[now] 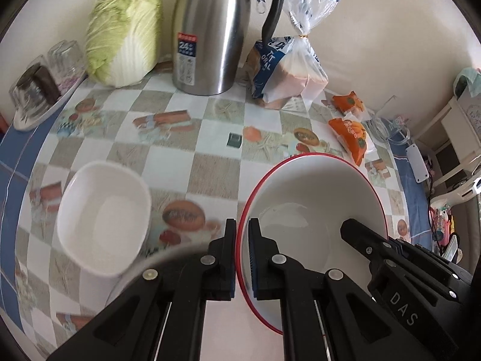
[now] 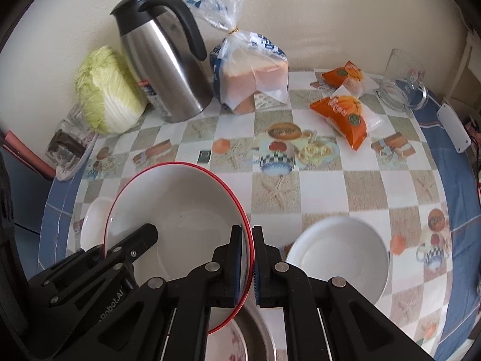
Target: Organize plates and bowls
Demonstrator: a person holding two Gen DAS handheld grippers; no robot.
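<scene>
**Both claws clamped on red-rimmed bowl, held over table**

While both grippers pinch opposite sides of its rim, the red-rimmed bowl (image 1: pixel 312 207) hangs tilted above the checked tablecloth (image 1: pixel 210 138), apart from the cloth. Left gripper (image 1: pixel 242 240) is clenched on the bowl's left rim edge, one finger inside, one outside; right gripper (image 2: pixel 247 246) grips the right rim edge the same way. Each gripper shows in the other's view, reaching in w/ one finger inside the bowl.

L to R along the table's far edge, by the wall: upturned glasses (image 1: pixel 48 72) on a small tray at the far-left corner, napa cabbage (image 1: pixel 126 33), steel thermos jug (image 1: pixel 213 33) w/ black handle, bagged sliced bread (image 1: pixel 288 75), two orange snack packs (image 2: pixel 342 114), then a clear glass jug (image 2: pixel 402 81) near the far-right corner.

Nearer side: a white squarish bowl (image 1: pixel 105 216) sits on the cloth left of the held bowl. Right of it, in the right wrist view, a round white bowl (image 2: pixel 339 255) rests on the cloth toward the near-right part. Under the held bowl at the near edge, a metal bowl (image 2: pixel 258 337) sits on a patterned plate (image 2: pixel 228 346), both only partly seen.
</scene>
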